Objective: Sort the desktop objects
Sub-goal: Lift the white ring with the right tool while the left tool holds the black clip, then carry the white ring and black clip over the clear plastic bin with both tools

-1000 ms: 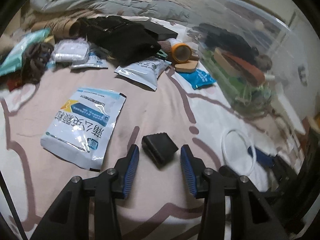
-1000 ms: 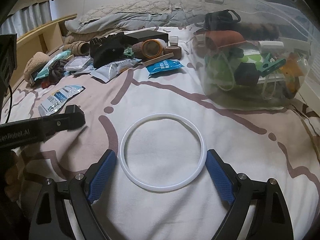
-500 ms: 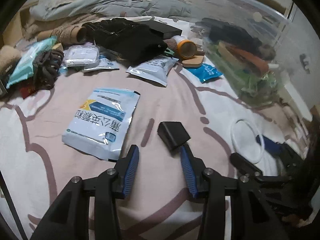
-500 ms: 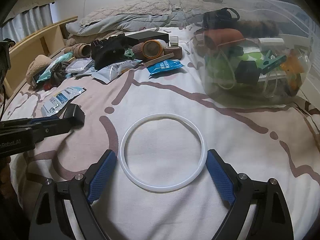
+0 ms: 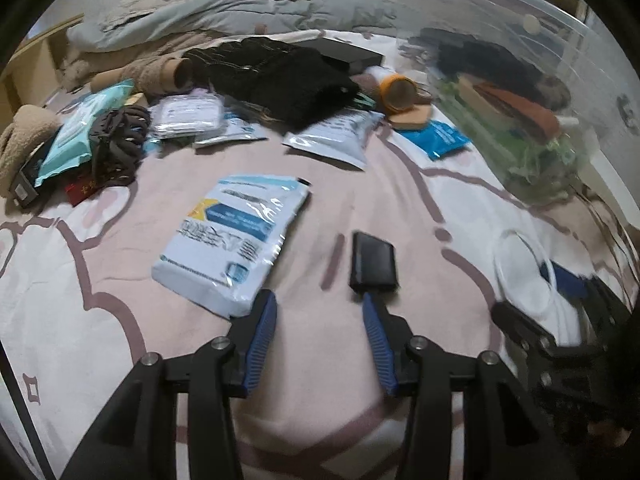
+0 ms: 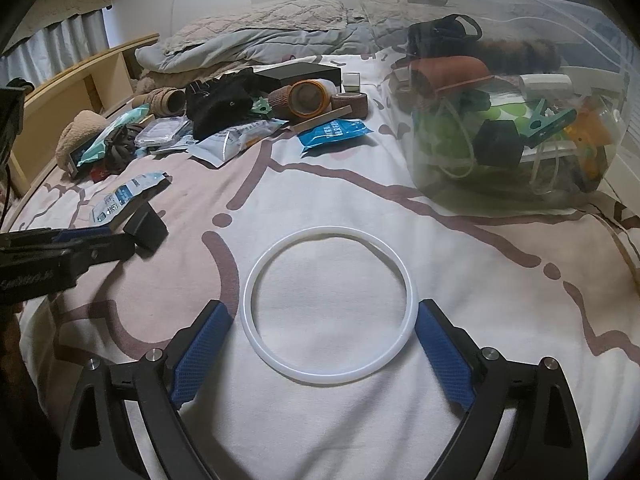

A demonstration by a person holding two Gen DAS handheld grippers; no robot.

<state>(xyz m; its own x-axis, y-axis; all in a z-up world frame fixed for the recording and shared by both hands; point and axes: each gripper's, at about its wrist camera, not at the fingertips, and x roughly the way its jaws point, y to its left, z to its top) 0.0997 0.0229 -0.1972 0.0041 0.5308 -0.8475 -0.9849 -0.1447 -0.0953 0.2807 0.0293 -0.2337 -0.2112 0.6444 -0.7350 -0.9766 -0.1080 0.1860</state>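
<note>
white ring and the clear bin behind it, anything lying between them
Nothing: in the right wrist view only bare patterned bedsheet separates the white ring from the clear bin.

The left gripper [image 5: 319,312] points steeply down, its blue-padded fingers [image 5: 262,330] parted with nothing between them; the jaws have just been opening. Seen from the right wrist view, it reaches in from the left edge, low and nearly level. The right gripper [image 6: 322,330] also tilts downward, its jaws spread wide, the pads [image 6: 438,344] pressing on nothing. Its black body shows at the right edge of the left wrist view.
</note>
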